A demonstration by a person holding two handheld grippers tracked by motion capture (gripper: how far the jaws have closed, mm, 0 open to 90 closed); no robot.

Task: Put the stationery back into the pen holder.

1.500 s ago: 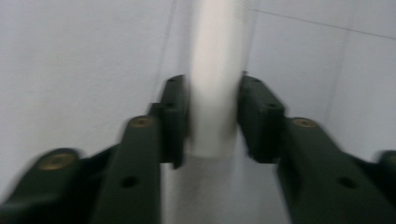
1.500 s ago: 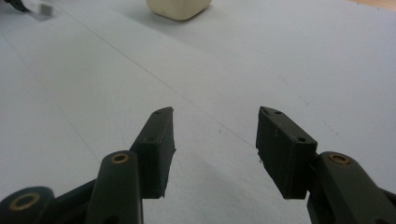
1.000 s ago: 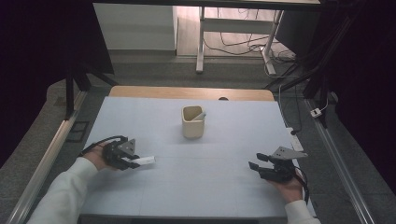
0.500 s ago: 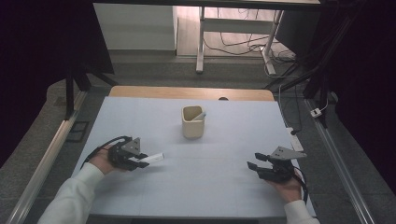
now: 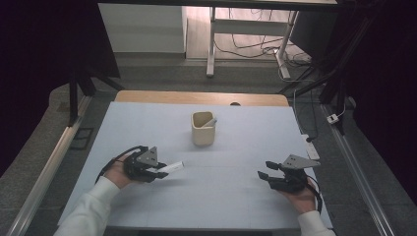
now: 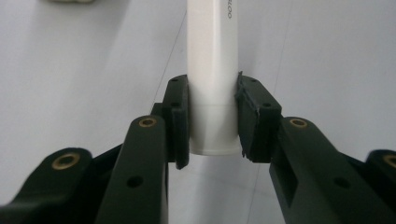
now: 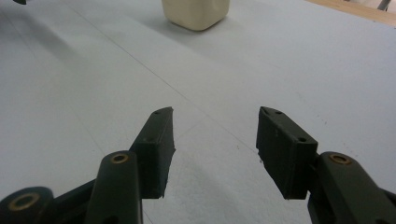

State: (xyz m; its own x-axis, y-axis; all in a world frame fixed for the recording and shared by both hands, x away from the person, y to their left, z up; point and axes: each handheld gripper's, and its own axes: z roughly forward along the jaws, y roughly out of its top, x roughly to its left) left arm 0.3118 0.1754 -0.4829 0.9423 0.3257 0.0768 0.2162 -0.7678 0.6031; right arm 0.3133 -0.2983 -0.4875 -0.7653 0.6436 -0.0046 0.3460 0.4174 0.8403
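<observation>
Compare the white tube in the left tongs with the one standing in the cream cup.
The white plastic tube lies level, clamped in the left tongs; the other tube leans inside the cream square cup, mostly hidden. Both look white and slim.

A pale blue sheet [image 5: 236, 196] covers the wooden worktop [image 5: 147, 96], whose bare tan edge shows along the far side. On the grey floor beyond it stand the white metal legs of another table [image 5: 211, 44], with black cables [image 5: 251, 44] lying loose around them. A small white plug [image 5: 333, 118] lies on the floor to the right of the worktop.
</observation>
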